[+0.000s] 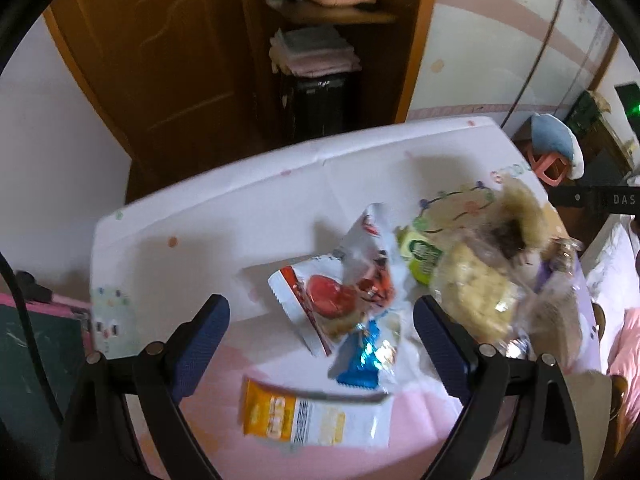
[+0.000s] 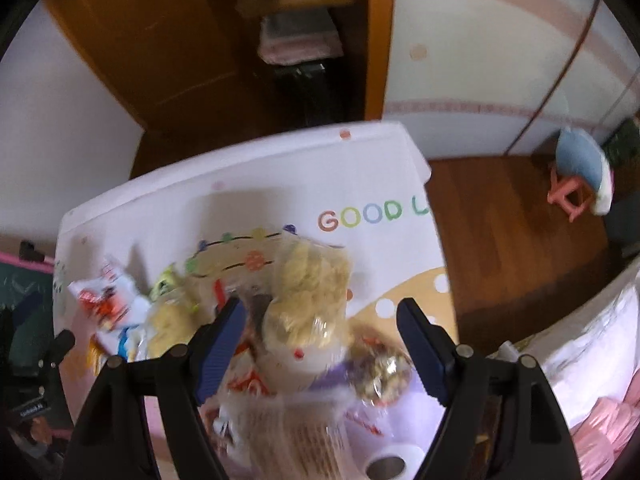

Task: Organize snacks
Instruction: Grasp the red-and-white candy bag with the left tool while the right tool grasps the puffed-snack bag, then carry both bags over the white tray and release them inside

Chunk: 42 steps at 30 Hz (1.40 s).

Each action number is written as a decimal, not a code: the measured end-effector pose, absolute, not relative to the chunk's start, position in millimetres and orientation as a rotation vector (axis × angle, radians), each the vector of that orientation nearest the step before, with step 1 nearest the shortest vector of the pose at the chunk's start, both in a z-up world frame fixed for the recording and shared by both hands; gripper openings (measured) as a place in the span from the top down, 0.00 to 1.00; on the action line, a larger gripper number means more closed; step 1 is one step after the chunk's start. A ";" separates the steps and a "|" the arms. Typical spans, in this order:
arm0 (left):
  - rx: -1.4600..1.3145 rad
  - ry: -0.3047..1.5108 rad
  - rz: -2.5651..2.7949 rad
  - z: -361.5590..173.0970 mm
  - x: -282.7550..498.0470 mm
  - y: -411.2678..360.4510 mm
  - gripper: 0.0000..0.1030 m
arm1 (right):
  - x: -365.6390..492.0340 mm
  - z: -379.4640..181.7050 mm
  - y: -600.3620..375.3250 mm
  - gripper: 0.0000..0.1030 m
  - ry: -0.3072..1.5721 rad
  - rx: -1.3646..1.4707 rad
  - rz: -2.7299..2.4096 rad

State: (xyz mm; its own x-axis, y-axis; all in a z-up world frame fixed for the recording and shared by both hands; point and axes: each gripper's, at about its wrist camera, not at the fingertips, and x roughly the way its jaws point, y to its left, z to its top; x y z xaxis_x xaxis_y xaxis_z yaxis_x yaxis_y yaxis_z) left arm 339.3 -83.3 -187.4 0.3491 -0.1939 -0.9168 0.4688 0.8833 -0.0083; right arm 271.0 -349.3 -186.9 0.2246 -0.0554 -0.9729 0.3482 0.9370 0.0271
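Your left hand-held gripper hangs above the table with its jaws spread wide and nothing between them. Seen between its blue pads, and lower down on the cloth, lies the red-and-white snack packet, your landmark. Touching that packet's near edge is a blue-and-white wrapper, and nearer you than that lies an orange-and-white packet, flat on the pink part of the cloth. Right of the red-and-white packet sits a green-labelled pack, and further right a heap of clear bags of pale pastries, blurred.

Your right hand-held gripper is likewise released, jaws apart, hovering over that heap; a clear bag of yellow pastries shows between its fingers, though blur hides whether anything touches. From here the red-and-white packet lies far left of the heap. Beyond the heap the cloth reads "GOOD".
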 end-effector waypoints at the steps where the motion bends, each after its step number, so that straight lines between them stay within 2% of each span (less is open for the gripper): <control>1: 0.266 1.148 -0.438 -193.8 344.0 -82.4 0.10 | 273.6 -194.1 -352.4 0.24 1.326 0.286 -0.281; 10: 0.134 1.195 -0.471 -233.5 371.4 -78.6 0.10 | 288.2 -240.8 -358.6 0.25 1.372 0.371 -0.280; 12: 0.123 1.199 -0.473 -240.0 375.2 -81.5 0.10 | 289.7 -246.5 -356.1 0.33 1.382 0.361 -0.276; 13: 0.123 1.203 -0.473 -243.1 377.1 -83.4 0.10 | 289.3 -248.7 -356.3 0.44 1.386 0.361 -0.271; 16: 0.111 1.229 -0.479 -252.7 379.1 -88.4 0.10 | 289.1 -252.7 -351.6 0.50 1.392 0.351 -0.252; 17: 0.106 1.236 -0.485 -255.5 379.0 -90.0 0.15 | 288.9 -252.2 -349.5 0.55 1.387 0.340 -0.251; 18: 0.097 1.241 -0.497 -257.4 378.4 -91.0 0.29 | 288.3 -250.9 -346.8 0.56 1.382 0.325 -0.247; 19: 0.078 1.249 -0.512 -258.0 378.0 -91.3 0.36 | 287.4 -249.3 -344.8 0.60 1.379 0.313 -0.246; 20: 0.065 1.251 -0.510 -257.4 378.0 -90.2 0.36 | 285.9 -247.1 -343.2 0.63 1.374 0.301 -0.245; 21: 0.055 1.245 -0.498 -256.4 377.2 -89.4 0.44 | 284.6 -244.8 -341.9 0.64 1.367 0.290 -0.247; 22: 0.053 1.236 -0.491 -255.3 376.6 -88.1 0.44 | 283.0 -242.5 -340.7 0.65 1.364 0.282 -0.246; 32: 0.042 1.127 -0.431 -206.6 356.9 -76.1 0.47 | 269.3 -206.5 -329.8 0.67 1.293 0.259 -0.222; 42: 0.121 1.015 -0.398 -125.3 289.8 -65.9 0.47 | 235.9 -129.7 -297.1 0.67 1.182 0.235 -0.131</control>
